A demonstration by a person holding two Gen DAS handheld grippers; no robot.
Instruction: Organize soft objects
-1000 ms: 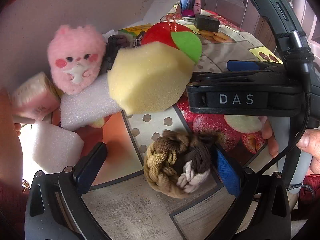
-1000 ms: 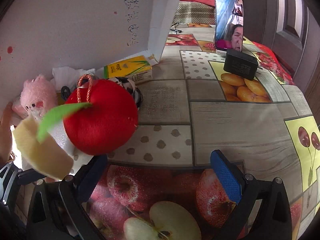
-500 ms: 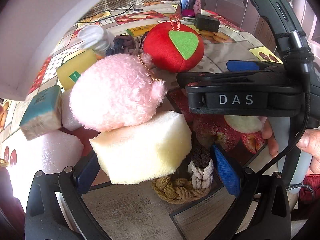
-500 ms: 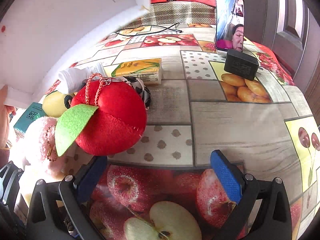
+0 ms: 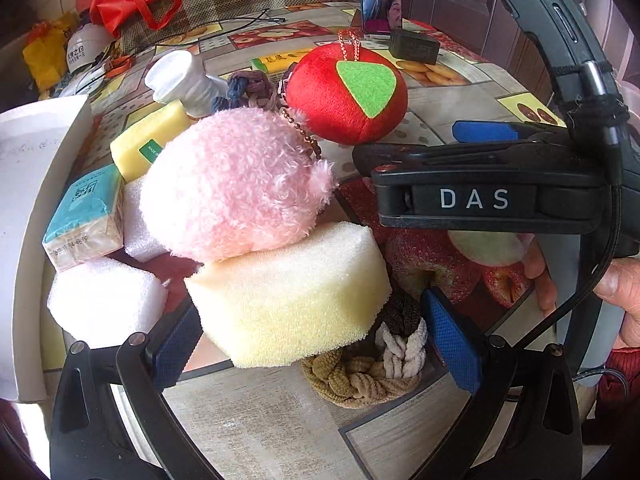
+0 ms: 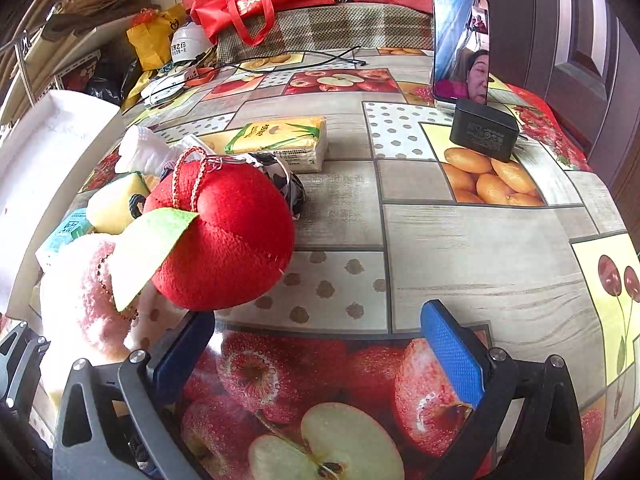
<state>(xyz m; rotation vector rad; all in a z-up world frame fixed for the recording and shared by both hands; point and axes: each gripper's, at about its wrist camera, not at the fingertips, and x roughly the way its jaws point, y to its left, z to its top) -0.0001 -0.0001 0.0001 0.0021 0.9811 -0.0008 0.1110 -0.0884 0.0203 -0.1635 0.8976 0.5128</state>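
The bench (image 6: 460,232) wears a cloth with pictures of apples, oranges and cherries. On it sits a red plush apple (image 6: 228,236) with a green leaf. Just behind that lies a yellow tissue pack (image 6: 280,136). Far back a phone (image 6: 460,44) stands up, and a black charger block (image 6: 484,130) sits right in front of it. Closer in are a yellow sponge (image 5: 292,300), a pink fluffy toy (image 5: 232,188), white foam blocks (image 5: 104,300), a blue tissue pack (image 5: 86,216) and a knotted rope ring (image 5: 360,376).

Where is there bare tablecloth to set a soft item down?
Free: the grey patch right of the red plush apple, short of the black adapter. Crowded: left, where pink plush, yellow sponge and white foam block pile together.
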